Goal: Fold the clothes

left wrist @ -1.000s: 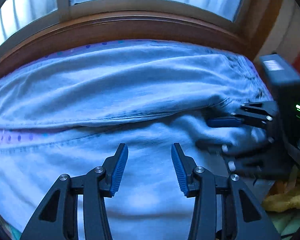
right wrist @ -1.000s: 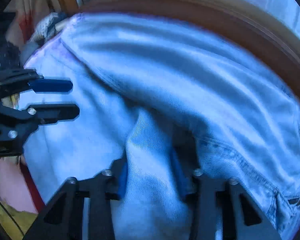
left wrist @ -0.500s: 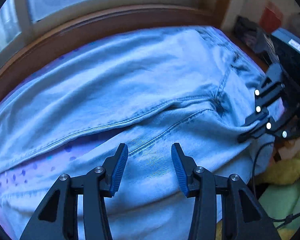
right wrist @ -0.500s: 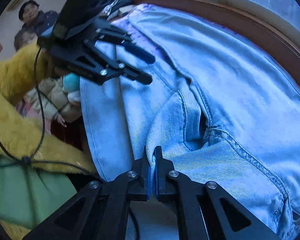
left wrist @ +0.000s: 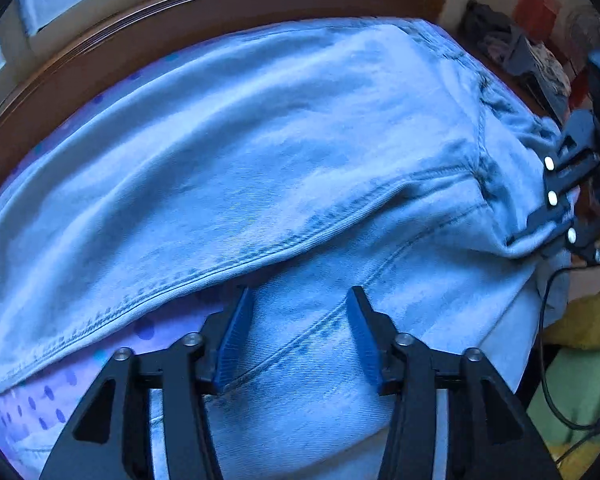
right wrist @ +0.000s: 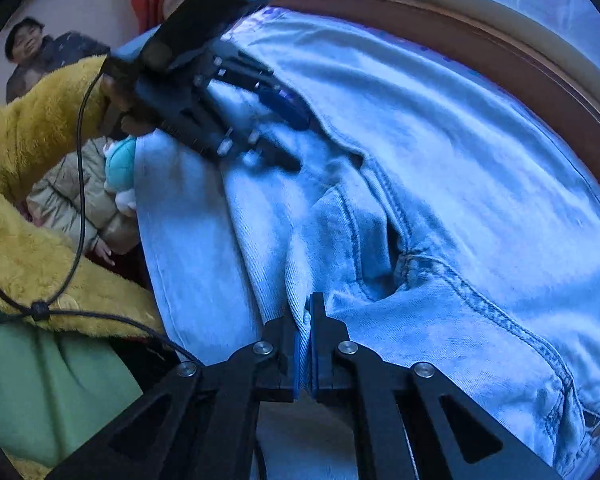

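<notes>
- Lying spread across a dotted sheet [left wrist: 40, 404] under a wooden window frame [left wrist: 100, 64], the jeans [left wrist: 260, 152] fill most of both views, light blue, with one leg folded over the other along a stitched seam
- Right gripper [right wrist: 305, 344] is clamped tight on a raised pinch of denim near the crotch seam, the cloth pinched between its blue pads
- Left gripper [left wrist: 300, 336] points steeply down over the lower leg; its jaws are opening, with denim below and between them but the pads [left wrist: 236, 336] not pressing on it
- In the right view the left gripper sits at the far edge of the jeans, held by a hand [right wrist: 118, 110] in a fuzzy yellow sleeve [right wrist: 32, 120]
- A black cable [right wrist: 80, 184] hangs across that sleeve
</notes>
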A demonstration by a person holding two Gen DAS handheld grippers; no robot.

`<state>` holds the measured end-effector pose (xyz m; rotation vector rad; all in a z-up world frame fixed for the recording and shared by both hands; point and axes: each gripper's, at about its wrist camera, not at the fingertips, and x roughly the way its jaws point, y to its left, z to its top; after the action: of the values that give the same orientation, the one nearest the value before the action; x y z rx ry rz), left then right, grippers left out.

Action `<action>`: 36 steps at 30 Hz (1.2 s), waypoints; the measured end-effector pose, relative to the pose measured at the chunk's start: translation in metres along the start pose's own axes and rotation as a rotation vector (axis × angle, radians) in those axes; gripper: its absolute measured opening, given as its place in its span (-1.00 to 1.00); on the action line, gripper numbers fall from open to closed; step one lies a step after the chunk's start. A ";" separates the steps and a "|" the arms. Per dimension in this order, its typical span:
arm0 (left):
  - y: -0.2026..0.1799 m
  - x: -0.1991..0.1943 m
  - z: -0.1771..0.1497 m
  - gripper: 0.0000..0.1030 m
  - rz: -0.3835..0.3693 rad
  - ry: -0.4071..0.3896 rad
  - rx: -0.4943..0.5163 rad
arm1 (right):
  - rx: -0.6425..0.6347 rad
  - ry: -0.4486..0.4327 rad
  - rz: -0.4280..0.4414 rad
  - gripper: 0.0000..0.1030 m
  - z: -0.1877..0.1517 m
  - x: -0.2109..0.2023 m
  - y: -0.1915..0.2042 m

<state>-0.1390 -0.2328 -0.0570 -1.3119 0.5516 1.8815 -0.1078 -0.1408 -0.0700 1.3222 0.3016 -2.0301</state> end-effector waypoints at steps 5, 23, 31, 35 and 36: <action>-0.015 0.006 0.003 0.40 0.017 -0.002 0.060 | 0.066 -0.072 0.000 -0.92 0.003 -0.015 -0.011; -0.034 -0.049 -0.085 -0.90 -0.249 0.037 -0.188 | 0.011 0.011 -0.028 -0.75 -0.007 0.007 0.013; -0.019 -0.111 -0.060 -0.80 -0.092 -0.118 -0.161 | 0.201 -0.289 -0.107 -0.15 -0.012 -0.074 -0.021; -0.009 -0.100 -0.013 -0.59 -0.049 -0.230 -0.131 | 0.342 -0.253 -0.283 -0.15 -0.014 -0.042 -0.057; -0.010 -0.088 0.003 -0.59 -0.051 -0.251 -0.132 | 0.359 -0.233 -0.292 -0.15 -0.020 -0.035 -0.059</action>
<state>-0.1166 -0.2543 0.0263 -1.1366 0.2658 2.0304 -0.1230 -0.0721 -0.0586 1.2866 0.0206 -2.5507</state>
